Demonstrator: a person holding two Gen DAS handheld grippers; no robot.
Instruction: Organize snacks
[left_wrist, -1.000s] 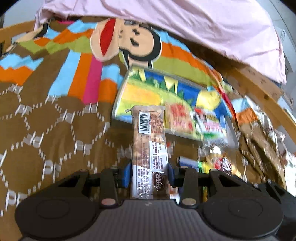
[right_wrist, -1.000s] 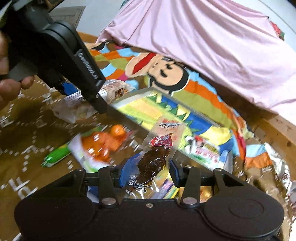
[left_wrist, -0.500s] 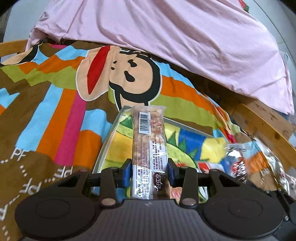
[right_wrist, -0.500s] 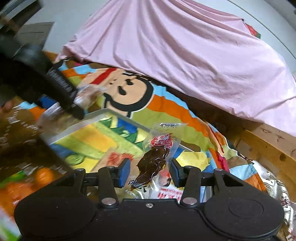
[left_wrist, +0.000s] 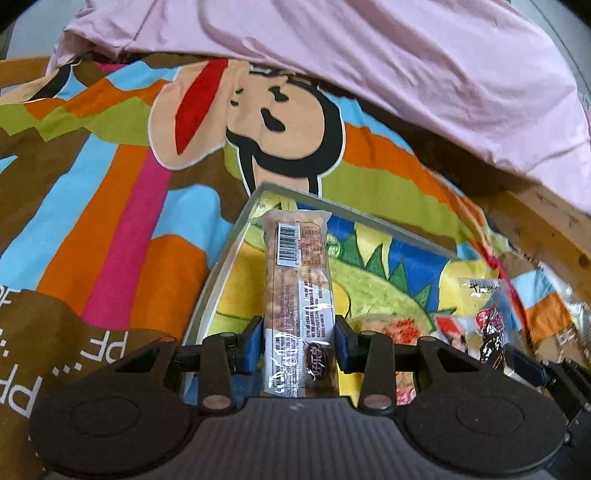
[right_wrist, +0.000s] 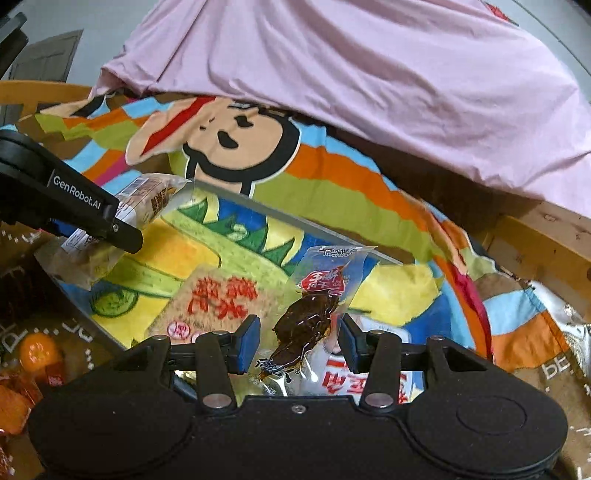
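Both grippers moved over the shallow clear tray.
Your left fingers pinch the long nut bar, axis forward; right fingers pinch the brown jerky pouch.

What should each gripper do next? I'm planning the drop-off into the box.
Probably lower both a little, then open. The left gripper is shut on the long snack bar and the right gripper holds the dark jerky pack; both hang over the colourful box.
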